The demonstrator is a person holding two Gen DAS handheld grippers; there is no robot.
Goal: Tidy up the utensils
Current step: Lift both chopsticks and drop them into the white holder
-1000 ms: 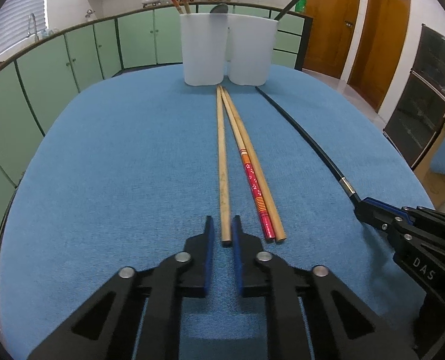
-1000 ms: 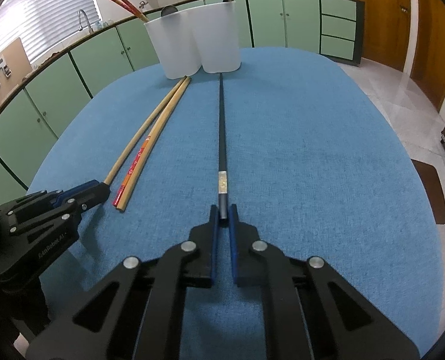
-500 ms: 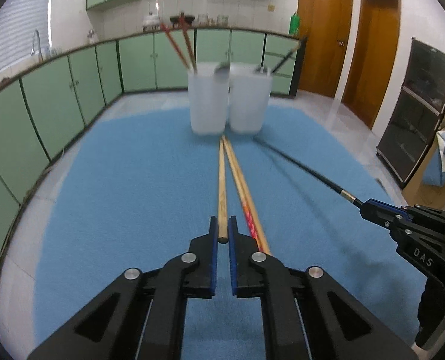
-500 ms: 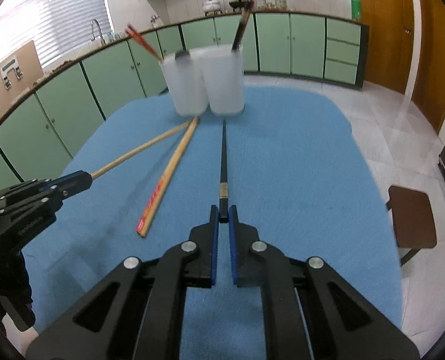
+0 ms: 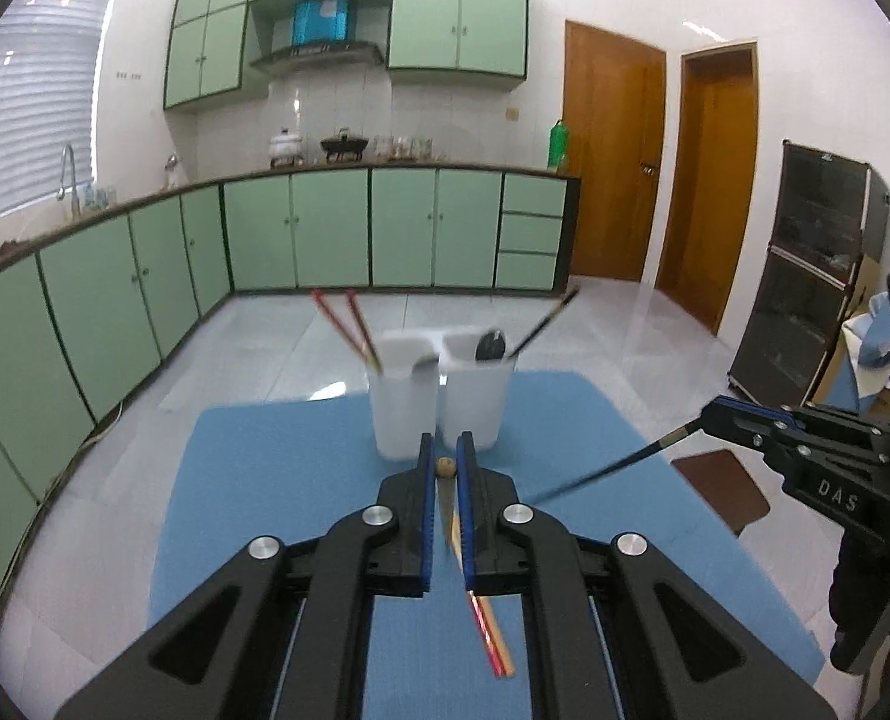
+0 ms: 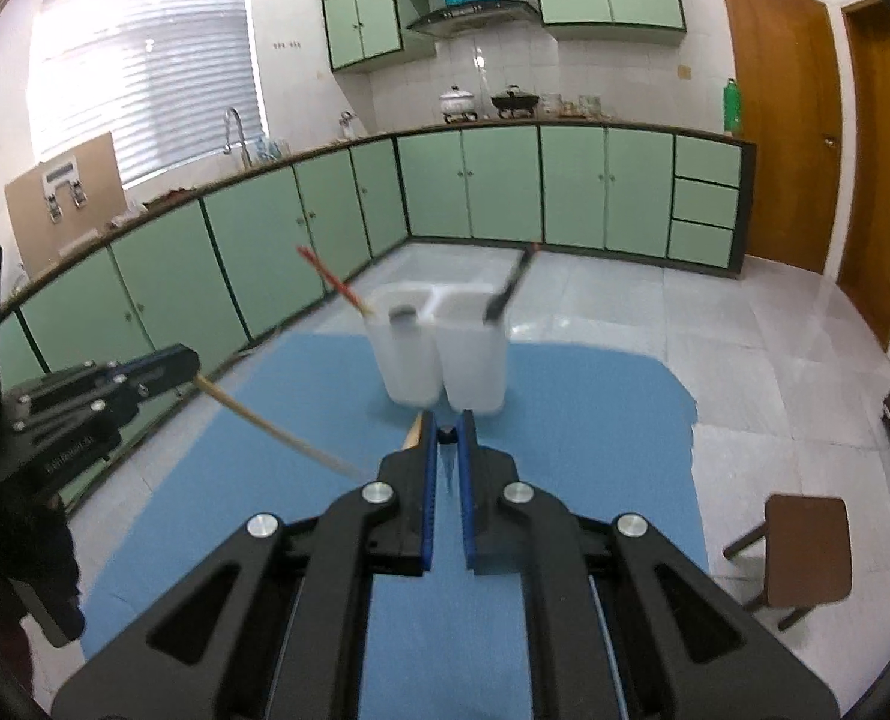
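From the left wrist, the left gripper (image 5: 443,468) had its jaws clenched on a wooden chopstick (image 5: 444,467), seen end-on between them. Two white cups (image 5: 405,414) stood just beyond on the blue bench (image 5: 276,480); two chopsticks (image 5: 493,642) lay below the jaws.

From the right wrist, the right gripper (image 6: 446,437) gripped a black chopstick (image 6: 446,435), with the cups just ahead.

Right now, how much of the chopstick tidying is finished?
Partly. Red chopsticks and a black one already stand in the white cups. The left gripper holds a wooden chopstick, the right gripper a black chopstick. Two chopsticks remain on the blue mat.
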